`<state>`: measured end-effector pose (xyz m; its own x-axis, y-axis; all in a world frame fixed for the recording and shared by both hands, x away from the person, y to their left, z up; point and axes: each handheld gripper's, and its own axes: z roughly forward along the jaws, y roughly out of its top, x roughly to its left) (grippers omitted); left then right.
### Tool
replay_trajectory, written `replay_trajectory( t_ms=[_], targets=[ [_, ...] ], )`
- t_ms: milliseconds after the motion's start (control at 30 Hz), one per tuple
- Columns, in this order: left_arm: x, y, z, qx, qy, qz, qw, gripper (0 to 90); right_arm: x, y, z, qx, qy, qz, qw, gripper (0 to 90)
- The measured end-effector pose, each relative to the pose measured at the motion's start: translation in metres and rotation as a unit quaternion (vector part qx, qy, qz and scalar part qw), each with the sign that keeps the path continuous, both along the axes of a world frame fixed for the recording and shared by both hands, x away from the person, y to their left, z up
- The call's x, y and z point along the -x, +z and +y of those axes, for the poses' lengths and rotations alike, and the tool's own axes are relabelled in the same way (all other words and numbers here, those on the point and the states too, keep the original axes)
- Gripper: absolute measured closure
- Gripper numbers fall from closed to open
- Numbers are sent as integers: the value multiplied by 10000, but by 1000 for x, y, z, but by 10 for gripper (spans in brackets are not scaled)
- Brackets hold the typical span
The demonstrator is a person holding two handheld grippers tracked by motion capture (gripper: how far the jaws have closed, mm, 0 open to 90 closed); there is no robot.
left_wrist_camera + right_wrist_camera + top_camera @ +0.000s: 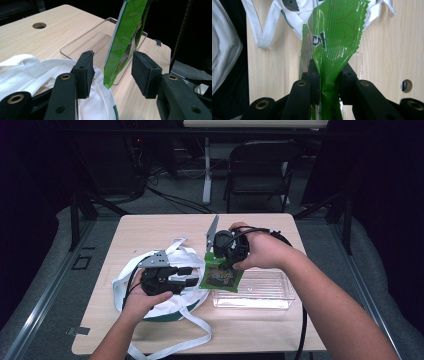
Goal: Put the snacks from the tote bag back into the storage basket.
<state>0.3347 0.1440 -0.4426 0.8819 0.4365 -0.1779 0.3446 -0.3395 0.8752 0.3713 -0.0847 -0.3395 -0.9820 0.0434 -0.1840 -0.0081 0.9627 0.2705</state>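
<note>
A green snack packet [221,276] hangs from my right gripper [220,257], which is shut on its crimped top edge [329,82]. The packet [334,37] points down toward the table between a white tote bag [150,287] and a clear plastic tray [260,292]. My left gripper [192,276] lies level over the bag's rim with its jaws apart. In the left gripper view the packet's lower corner [125,42] hangs between the two pads [86,72] with a gap on each side. The left gripper [112,72] touches nothing.
The white bag [30,67] has long straps [195,332] trailing to the table's front edge. The clear tray [82,40] sits at the right. A round hole [39,25] is cut in the wooden tabletop [150,227]. A dark folding chair [260,167] stands behind the table.
</note>
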Motion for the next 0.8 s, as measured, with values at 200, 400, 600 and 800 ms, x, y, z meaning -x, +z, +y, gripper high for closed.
replay_trajectory(
  t_ms=[200, 400, 600, 800],
  targets=[
    [0, 0, 1, -29, 14, 12, 10000, 521, -3, 3, -9, 27, -124, -70, 9999, 748],
    [-1, 0, 1, -12, 25, 18, 10000, 521, -7, 3, -15, 35, -228, -111, 9997, 747],
    [-2, -1, 2, -26, 48, 13, 10000, 521, -11, 2, -20, 123, -294, -164, 9994, 748],
    [-2, -1, 2, -3, 61, 19, 10000, 521, -16, 0, -24, 206, -334, -258, 9989, 747]
  ],
)
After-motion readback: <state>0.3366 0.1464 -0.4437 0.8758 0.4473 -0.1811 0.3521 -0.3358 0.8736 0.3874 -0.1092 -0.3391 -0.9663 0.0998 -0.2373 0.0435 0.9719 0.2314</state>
